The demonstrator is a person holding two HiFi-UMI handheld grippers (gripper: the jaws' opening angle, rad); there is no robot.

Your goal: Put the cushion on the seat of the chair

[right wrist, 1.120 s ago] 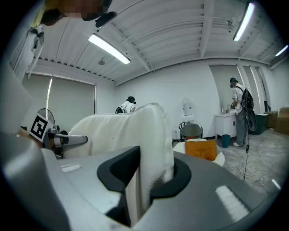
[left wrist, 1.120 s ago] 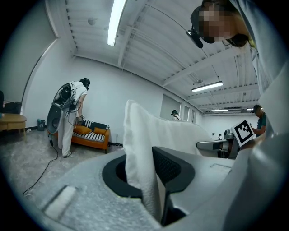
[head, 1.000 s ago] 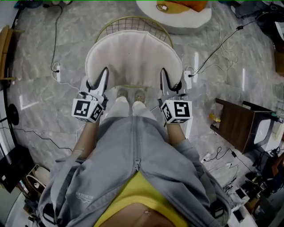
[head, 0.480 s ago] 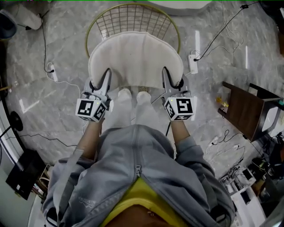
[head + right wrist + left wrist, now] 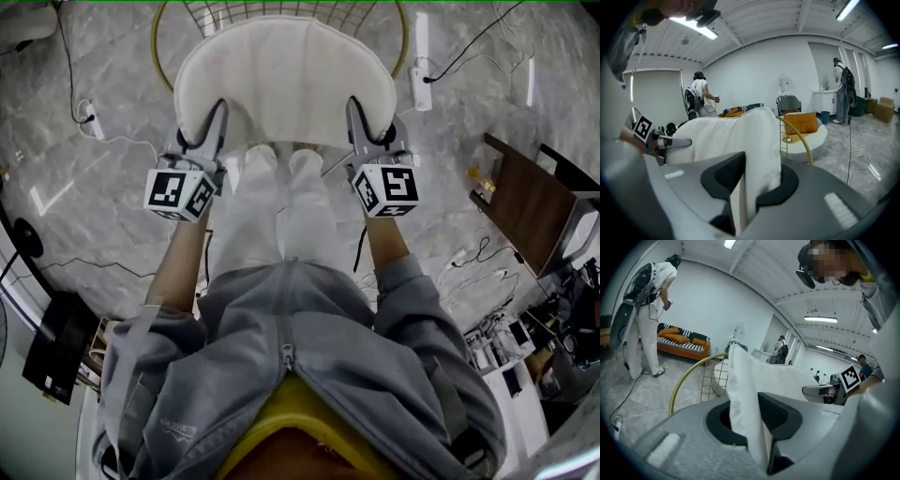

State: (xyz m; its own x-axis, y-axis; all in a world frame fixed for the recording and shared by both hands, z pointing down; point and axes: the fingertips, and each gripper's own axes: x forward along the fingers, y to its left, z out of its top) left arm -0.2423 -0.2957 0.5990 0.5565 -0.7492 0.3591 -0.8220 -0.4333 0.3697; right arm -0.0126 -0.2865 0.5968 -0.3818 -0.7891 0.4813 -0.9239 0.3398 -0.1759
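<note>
A white padded cushion (image 5: 284,80) hangs spread between my two grippers over the round wire chair (image 5: 281,14) with its gold rim. My left gripper (image 5: 215,120) is shut on the cushion's left edge; in the left gripper view the white fabric (image 5: 745,399) is pinched between the dark pads. My right gripper (image 5: 357,117) is shut on the right edge, and the right gripper view shows the cushion (image 5: 754,154) squeezed between its pads. The chair's gold rim (image 5: 689,373) shows just beyond the cushion, and as the rim (image 5: 799,136) on the other side. The seat itself is hidden under the cushion.
White power strips and cables (image 5: 89,127) lie on the marble floor either side of the chair. A dark wooden side table (image 5: 534,202) stands at the right. My legs and shoes (image 5: 281,178) are just in front of the chair. People stand farther off (image 5: 647,310).
Both grippers have come down with the cushion toward the chair. The cushion now covers most of the wire seat, and the chair sits nearer the top of the head view.
</note>
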